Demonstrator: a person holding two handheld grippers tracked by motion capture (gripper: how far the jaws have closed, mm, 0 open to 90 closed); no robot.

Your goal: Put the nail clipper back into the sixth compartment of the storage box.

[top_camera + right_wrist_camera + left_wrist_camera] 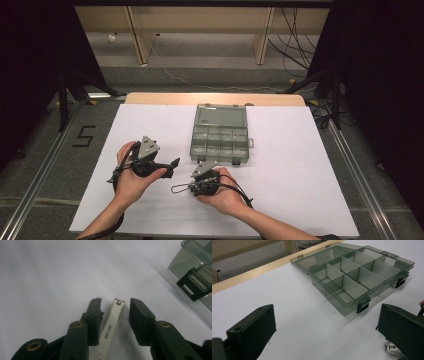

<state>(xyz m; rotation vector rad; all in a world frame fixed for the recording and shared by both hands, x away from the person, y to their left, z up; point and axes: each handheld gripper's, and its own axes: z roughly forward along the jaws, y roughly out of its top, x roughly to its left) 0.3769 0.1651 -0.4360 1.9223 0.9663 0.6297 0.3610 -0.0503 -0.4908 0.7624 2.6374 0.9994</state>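
Forearms enter at 6 o'clock in the high view; the left hand-held gripper (170, 165) rests on the white surface (300, 170), the right hand-held gripper (200, 175) at 3 o'clock of it, just below the open compartment box (220, 137).

Left gripper view: jaws wide apart, nothing between them; box at 1 o'clock, a metal piece at 5 o'clock.

Right gripper view: jaws partly closed, flanking a nail clipper (112, 322) lying on the surface, small gaps either side; no pressing seen. Box corner at 2 o'clock.
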